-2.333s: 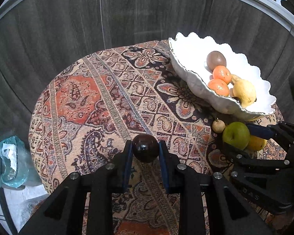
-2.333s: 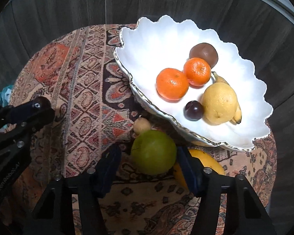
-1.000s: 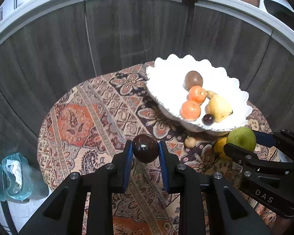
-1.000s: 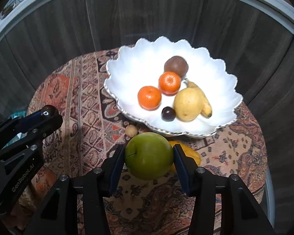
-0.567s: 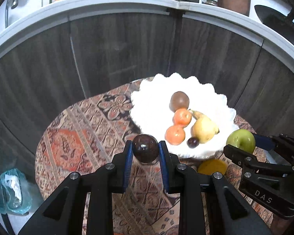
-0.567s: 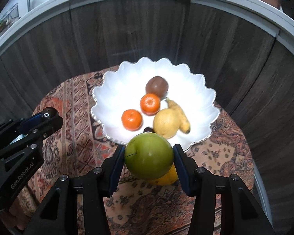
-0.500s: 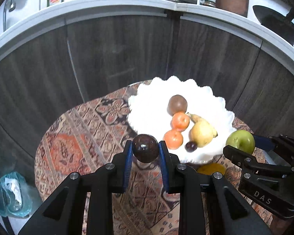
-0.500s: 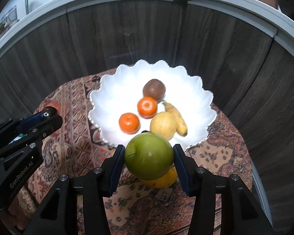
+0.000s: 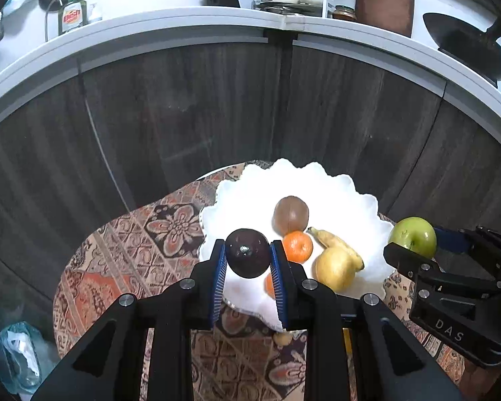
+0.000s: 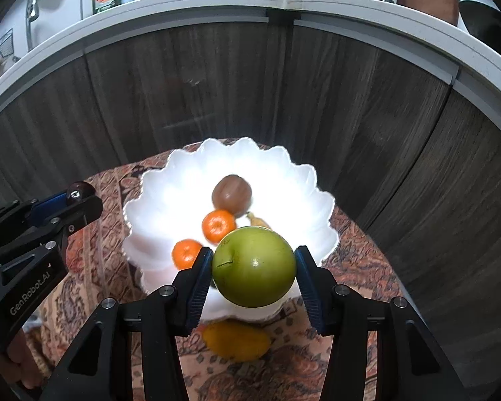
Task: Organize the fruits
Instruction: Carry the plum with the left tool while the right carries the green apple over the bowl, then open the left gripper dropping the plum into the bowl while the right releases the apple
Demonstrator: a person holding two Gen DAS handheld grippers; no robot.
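Note:
My left gripper point(image 9: 247, 262) is shut on a dark purple round fruit point(image 9: 248, 253), held in the air over the near left rim of the white scalloped bowl point(image 9: 360, 197). My right gripper point(image 10: 254, 275) is shut on a green apple point(image 10: 254, 271), raised above the bowl's point(image 10: 183, 173) front edge. Inside the bowl lie a brown fruit point(image 9: 290, 214), two oranges point(image 10: 218, 226), a yellow pear point(image 9: 334, 269) and a banana point(image 9: 337, 242). From the left wrist view the apple point(image 9: 414, 236) and right gripper point(image 9: 417, 245) show at the right.
A patterned cloth point(image 9: 143, 244) covers the small round table. A yellow fruit point(image 10: 237, 341) and a small tan fruit point(image 9: 283, 337) lie on the cloth in front of the bowl. Dark wood cabinet fronts point(image 9: 183, 117) rise behind, under a white counter. A plastic bag point(image 9: 16, 357) sits low left.
Both grippers have risen and moved toward the bowl with their fruits still gripped. The bowl now lies lower and nearer in both views, and more of the counter shows.

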